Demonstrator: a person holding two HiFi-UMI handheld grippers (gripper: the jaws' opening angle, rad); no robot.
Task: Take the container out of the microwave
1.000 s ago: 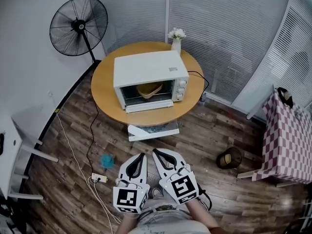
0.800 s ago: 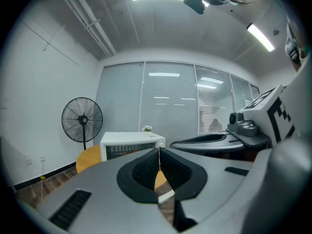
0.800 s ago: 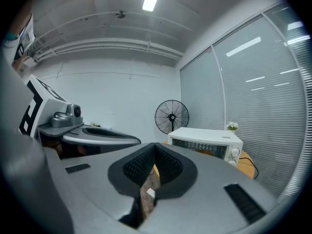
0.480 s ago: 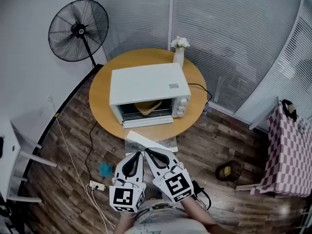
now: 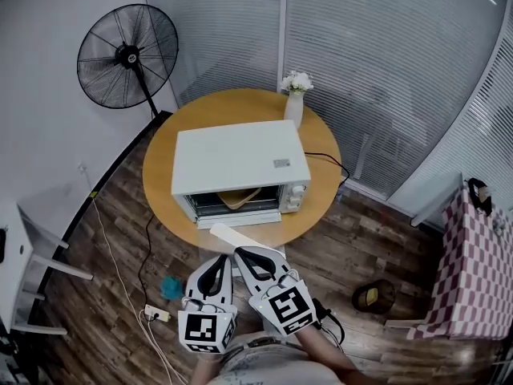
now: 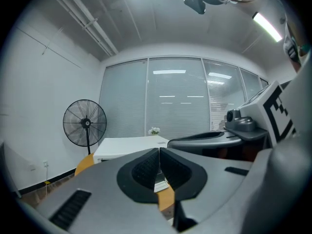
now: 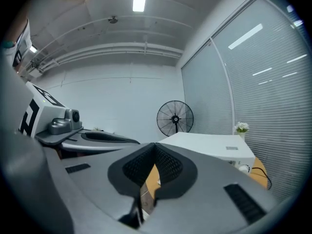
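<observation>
Closer than second ago: I have both grippers nearer microwave (image 5: 240,163), its top filling more of head view. Left gripper (image 5: 222,258) in front of microwave, well short of it, jaws together, nothing between. Right gripper (image 5: 239,252) just beside left one, jaws likewise together, empty. Tan container (image 5: 239,197) inside microwave cavity, behind dropped door (image 5: 238,217), untouched. Round wooden table (image 5: 321,203) under microwave; flower vase (image 5: 296,96) behind microwave; standing fan (image 5: 128,54) behind-left of microwave.

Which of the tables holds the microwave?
The round wooden table in the middle of the head view: the white microwave sits on it beside a flower vase. The checkered-cloth table at right carries no microwave.
</observation>
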